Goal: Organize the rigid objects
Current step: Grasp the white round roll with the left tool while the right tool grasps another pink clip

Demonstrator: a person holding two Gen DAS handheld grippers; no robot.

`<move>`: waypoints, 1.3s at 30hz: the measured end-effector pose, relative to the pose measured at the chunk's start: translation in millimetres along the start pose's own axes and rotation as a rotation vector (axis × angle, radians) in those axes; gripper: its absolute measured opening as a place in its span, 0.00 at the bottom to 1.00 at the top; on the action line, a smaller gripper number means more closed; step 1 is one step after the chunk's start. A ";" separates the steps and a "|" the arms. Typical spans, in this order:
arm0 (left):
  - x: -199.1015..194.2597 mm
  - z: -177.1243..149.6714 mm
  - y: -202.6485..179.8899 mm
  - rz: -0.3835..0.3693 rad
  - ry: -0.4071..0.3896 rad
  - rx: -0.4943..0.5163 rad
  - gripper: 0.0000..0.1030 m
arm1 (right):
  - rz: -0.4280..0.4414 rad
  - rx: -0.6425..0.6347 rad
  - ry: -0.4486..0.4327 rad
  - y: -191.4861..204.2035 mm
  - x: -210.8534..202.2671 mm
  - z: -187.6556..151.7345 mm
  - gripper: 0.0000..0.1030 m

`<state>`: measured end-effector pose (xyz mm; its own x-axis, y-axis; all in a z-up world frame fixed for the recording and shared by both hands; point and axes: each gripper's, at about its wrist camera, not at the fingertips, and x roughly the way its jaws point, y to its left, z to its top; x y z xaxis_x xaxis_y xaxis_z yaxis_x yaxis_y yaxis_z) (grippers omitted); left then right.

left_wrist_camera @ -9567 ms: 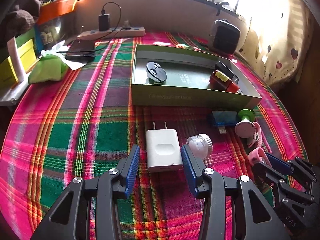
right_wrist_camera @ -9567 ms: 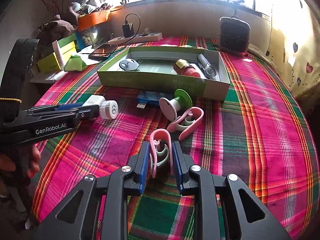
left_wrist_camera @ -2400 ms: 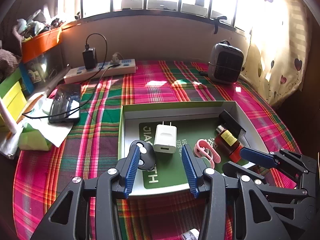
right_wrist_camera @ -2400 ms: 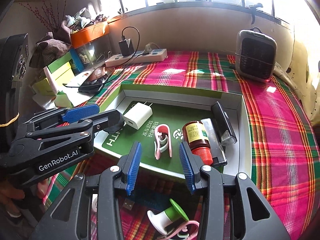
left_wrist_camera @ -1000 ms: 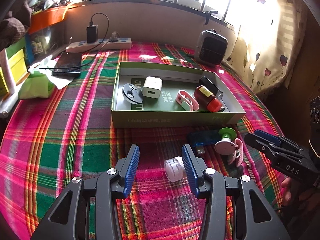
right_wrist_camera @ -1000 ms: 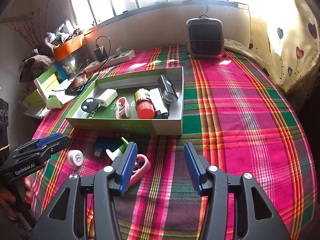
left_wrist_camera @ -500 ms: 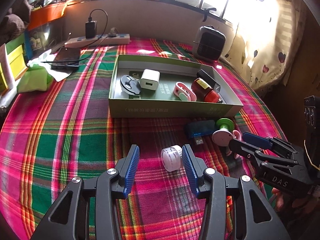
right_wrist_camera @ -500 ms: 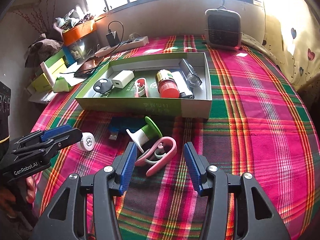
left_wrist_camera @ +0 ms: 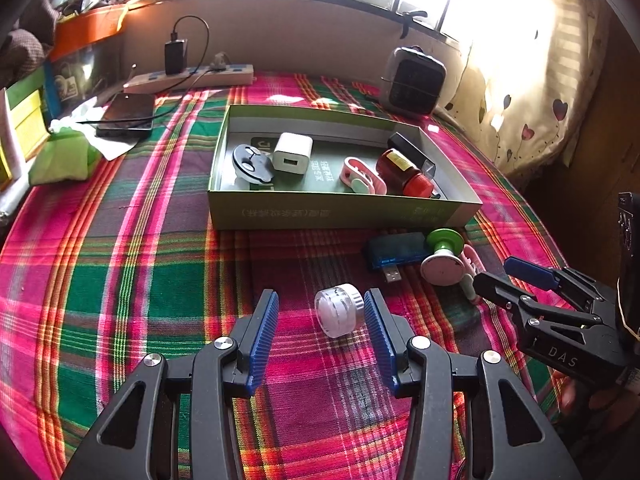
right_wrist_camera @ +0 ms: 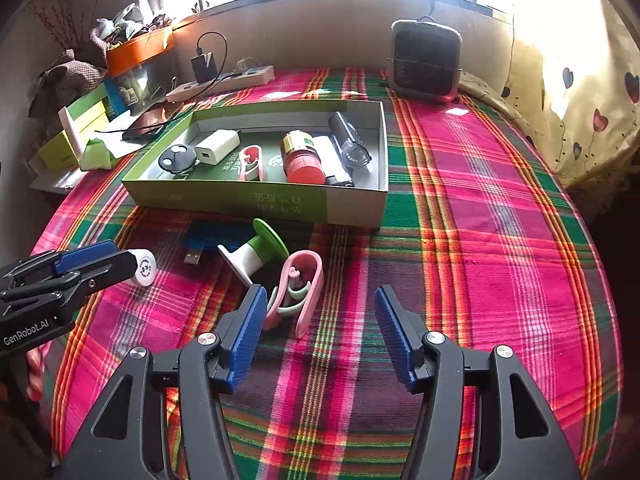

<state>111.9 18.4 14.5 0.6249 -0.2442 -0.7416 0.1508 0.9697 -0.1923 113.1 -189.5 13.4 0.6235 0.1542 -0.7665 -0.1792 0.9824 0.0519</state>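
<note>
Left gripper [left_wrist_camera: 318,326] wide, straddling small white round cap [left_wrist_camera: 339,311] on plaid cloth [left_wrist_camera: 140,280]; cap close against right-hand pad, clear gap to left-hand pad, not pinched yet. Right gripper [right_wrist_camera: 320,334] jaws opening, pink clip [right_wrist_camera: 298,290] partly between them, just beside left-hand pad, right-hand pad well apart. Green box [right_wrist_camera: 256,200] further back already holding white charger [right_wrist_camera: 217,147], black fob [right_wrist_camera: 177,161], another pink clip [right_wrist_camera: 251,164], red-capped bottle [right_wrist_camera: 302,158], black lighter [right_wrist_camera: 348,140]. Still loose on cloth in front of box: blue USB stick [right_wrist_camera: 216,242], green-and-white spool [right_wrist_camera: 254,256]. Cap looks like light hard plastic, ribbed rim, lying on its side so likely to roll; best squeezed across flat faces or square on the rim, centred on pads. Clip looks light, stiff but springy, open loop; best taken across both long arms mid-length, gentle squeeze, else probably twists out. Neither seems fragile.
</note>
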 end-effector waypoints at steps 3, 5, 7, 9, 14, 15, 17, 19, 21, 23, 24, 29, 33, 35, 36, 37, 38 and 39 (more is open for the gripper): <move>0.9 -0.5 -1.2 0.003 0.005 0.006 0.43 | 0.019 -0.009 -0.005 1.2 -1.6 -1.2 0.55; 1.1 -1.1 -2.7 0.005 0.007 0.012 0.43 | 0.039 -0.021 0.003 4.9 1.0 -1.9 0.55; 2.4 -1.5 -3.5 0.007 0.014 0.012 0.43 | 0.041 -0.031 0.018 8.1 5.7 -1.9 0.55; 4.1 -2.1 -3.9 0.011 0.019 0.013 0.43 | 0.029 -0.032 0.030 8.3 10.3 -1.6 0.55; 9.7 -2.3 -4.9 0.037 0.034 0.018 0.43 | 0.018 -0.026 0.038 3.5 15.1 0.5 0.55; 10.3 -2.4 -5.4 0.038 0.034 0.019 0.43 | 0.014 -0.031 0.038 3.4 15.8 1.1 0.55; 11.8 -2.8 -5.7 0.046 0.038 0.024 0.43 | 0.003 -0.037 0.037 2.8 16.9 2.4 0.55; 13.8 -3.0 -5.5 0.057 0.040 0.023 0.43 | 0.002 -0.041 0.036 2.3 17.6 2.9 0.55; 14.6 -2.4 -6.5 0.069 0.036 0.029 0.43 | -0.004 -0.043 0.037 2.1 18.6 3.8 0.55; 15.5 -2.4 -6.6 0.079 0.033 0.032 0.43 | -0.012 -0.047 0.038 2.0 19.4 4.6 0.55; 16.2 -2.3 -6.9 0.088 0.032 0.036 0.43 | -0.010 -0.046 0.038 1.5 19.3 4.8 0.55; 17.6 -2.3 -8.3 0.116 0.024 0.045 0.43 | 0.000 -0.038 0.035 -0.6 18.6 4.7 0.55; 18.5 -1.5 -8.5 0.124 0.019 0.045 0.42 | -0.004 -0.031 0.031 -3.1 17.4 4.9 0.47; 18.5 -1.5 -8.6 0.126 0.017 0.046 0.42 | -0.003 -0.029 0.029 -3.8 17.0 4.8 0.44; 18.7 -1.4 -8.5 0.126 0.016 0.045 0.42 | -0.002 -0.027 0.028 -4.1 16.9 4.9 0.41; 18.8 -1.1 -8.0 0.125 0.015 0.042 0.42 | -0.001 -0.026 0.028 -4.4 16.7 4.9 0.39; 18.9 -0.8 -7.4 0.125 0.014 0.039 0.41 | 0.000 -0.025 0.027 -4.8 16.6 4.9 0.38; 18.9 -0.9 -7.4 0.127 0.013 0.039 0.40 | 0.002 -0.024 0.027 -5.0 16.6 5.0 0.36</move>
<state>121.9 6.6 1.3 0.6306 -0.1193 -0.7669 0.1012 0.9923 -0.0712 128.2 -191.4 3.6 0.6026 0.1535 -0.7832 -0.1988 0.9793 0.0389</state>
